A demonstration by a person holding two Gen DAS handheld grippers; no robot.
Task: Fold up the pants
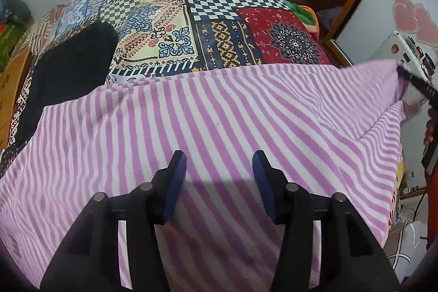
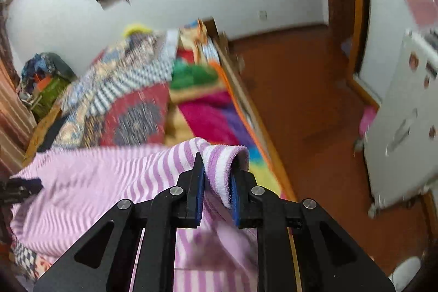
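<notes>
Pants, pink-and-white striped, sit right in your right tool: it is clenched on a rolled edge of the cloth, pads pressing from both sides. Your left tool hangs released over the fabric, nothing between its fingers. Ahead of both tools the pants stretch across the patchwork bedspread. Left of your left tool, a dark garment lies on the bed.

pants – purple-white stripes; bedspread – multicolour patchwork prints
</notes>
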